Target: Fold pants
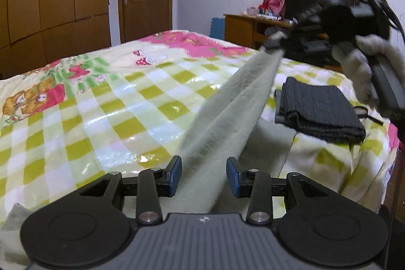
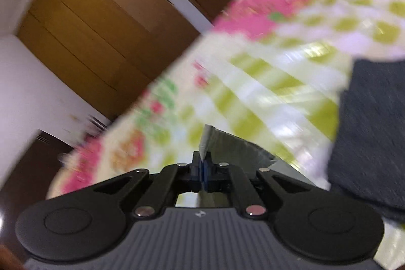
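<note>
Checked bed [image 1: 101, 103]: grey pants [image 1: 235, 103] stretched taut, passing between wide left gripper [image 1: 204, 177] jaws; right gripper [image 2: 203, 172] clamps their edge.

left claw [image 1: 204, 176] spread wide, right claw [image 2: 202, 172] clamped, tilted

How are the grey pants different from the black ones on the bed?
The grey pants are pale and stretched out in a long band, held up by the right gripper. The black pants are dark, folded into a neat stack, lying flat with nothing holding them. Both are over the checked bedspread.
</note>
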{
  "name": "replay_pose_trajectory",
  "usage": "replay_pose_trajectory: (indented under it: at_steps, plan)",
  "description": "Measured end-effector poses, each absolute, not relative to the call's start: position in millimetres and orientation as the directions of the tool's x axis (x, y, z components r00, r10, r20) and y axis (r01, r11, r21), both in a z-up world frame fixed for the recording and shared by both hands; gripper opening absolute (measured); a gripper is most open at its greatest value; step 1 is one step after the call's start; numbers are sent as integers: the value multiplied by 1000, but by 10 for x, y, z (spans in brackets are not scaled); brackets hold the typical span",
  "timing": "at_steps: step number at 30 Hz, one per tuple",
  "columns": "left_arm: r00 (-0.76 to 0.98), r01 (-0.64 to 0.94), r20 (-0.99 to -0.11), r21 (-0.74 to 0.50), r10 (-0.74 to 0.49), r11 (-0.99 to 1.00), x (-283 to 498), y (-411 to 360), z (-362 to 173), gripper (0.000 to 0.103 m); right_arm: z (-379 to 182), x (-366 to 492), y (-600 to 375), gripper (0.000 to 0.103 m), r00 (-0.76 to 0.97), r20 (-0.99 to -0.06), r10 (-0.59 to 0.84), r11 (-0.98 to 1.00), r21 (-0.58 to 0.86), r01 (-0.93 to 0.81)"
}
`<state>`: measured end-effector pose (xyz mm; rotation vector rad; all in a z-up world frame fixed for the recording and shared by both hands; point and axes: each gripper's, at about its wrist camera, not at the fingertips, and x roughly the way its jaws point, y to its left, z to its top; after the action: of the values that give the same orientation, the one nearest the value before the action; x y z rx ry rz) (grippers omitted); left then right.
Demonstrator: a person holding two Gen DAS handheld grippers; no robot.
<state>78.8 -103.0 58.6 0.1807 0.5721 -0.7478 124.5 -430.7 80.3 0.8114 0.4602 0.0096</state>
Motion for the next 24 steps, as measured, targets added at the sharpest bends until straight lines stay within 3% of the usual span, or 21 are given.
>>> replay_pose_trajectory:
  at_steps: [3, 6, 8, 12, 15, 19, 24]
  plan:
    - [566, 690, -589, -46, -577, 723, 790, -1085, 436, 52, 595, 1072, -4404, 3, 886, -437, 153, 683, 695, 225]
    - [511, 701, -655, -56, -556, 711, 768, -1166, 212, 52, 44, 1078, -4538, 3, 797, -591, 126, 666, 646, 373]
    - [495, 709, -676, -49, -546, 703, 727, -1206, 139, 52, -245, 1056, -4630, 3, 753, -646, 125, 636, 635, 439]
    - [482, 722, -684, -42, -547, 690, 699, -1266, 111, 52, -352, 980, -4703, 3, 744, -659, 113, 632, 625, 458]
    - [494, 721, -678, -31, -544, 692, 707, -1276, 130, 52, -354, 986, -4716, 9, 722, -685, 97, 645, 595, 479]
    - [494, 720, -676, -35, -547, 693, 691, -1236, 140, 52, -340, 854, -4727, 30, 729, -677, 104, 628, 613, 479]
    - [491, 723, -670, -43, -557, 689, 618, -1190, 144, 52, -375, 785, -4568, 37, 712, -681, 169, 629, 631, 455]
